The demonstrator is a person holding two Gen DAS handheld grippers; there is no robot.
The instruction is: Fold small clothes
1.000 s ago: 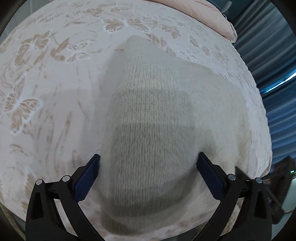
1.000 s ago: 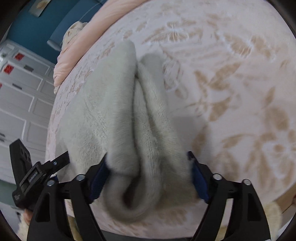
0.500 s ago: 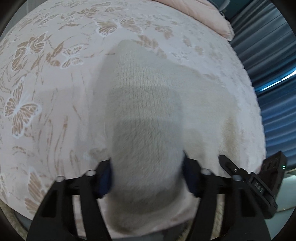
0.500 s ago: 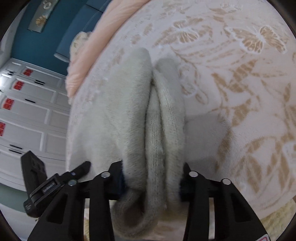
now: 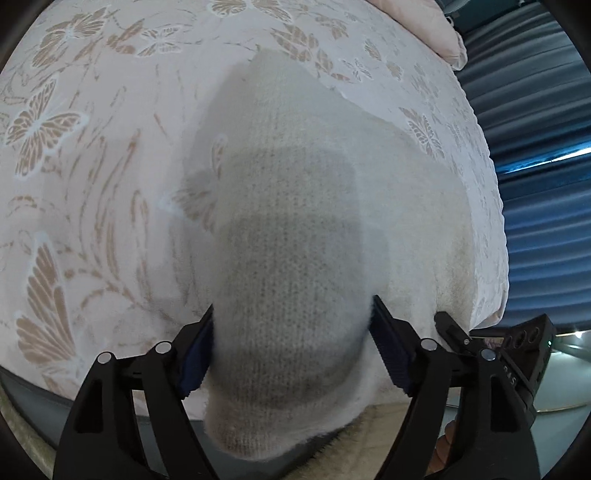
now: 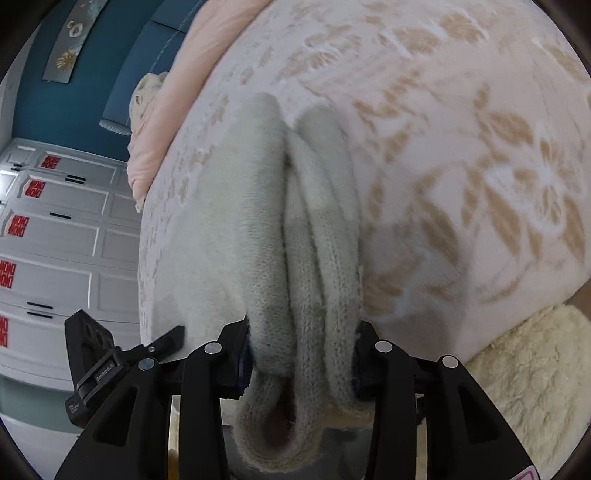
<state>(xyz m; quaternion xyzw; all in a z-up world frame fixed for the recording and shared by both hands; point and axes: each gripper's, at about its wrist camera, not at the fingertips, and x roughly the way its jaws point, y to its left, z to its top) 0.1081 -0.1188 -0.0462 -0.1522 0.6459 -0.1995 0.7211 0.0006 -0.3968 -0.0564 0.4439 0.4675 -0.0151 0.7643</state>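
Cream knit garment [image 5: 295, 206] lies on the bed cover [image 5: 92, 155], butterfly print, w/ its near end at the bed's near edge, hanging a bit past it. Far end tapers toward the middle of the bed; pink pillow [image 5: 436, 33] at the far edge.

L gripper [image 5: 291, 347]: bunched near end of the knit sits between the blue pads, fabric bulging over both. Jaws are opening a little right now, yet pads look in contact w/ the wool, so I read it as a loose hold, med-wide.

R gripper [image 6: 301, 363]: narrow, pinched on several stacked folds of the same garment, layers squeezed tight between the pads. Fluffy rug [image 6: 528, 373] below the bed edge; grey drawers [image 6: 66, 236] off to the side.

Step in hand, my read: both ends of the near hem gripped, about to carry it over toward the far end for a fold. To do it well: firm up L first, since wool is slippery and it may drop out. Lift both sides level and together, keep the hem taut betw grippers so no sag or twist. Lay down far edge aligned, then let go.
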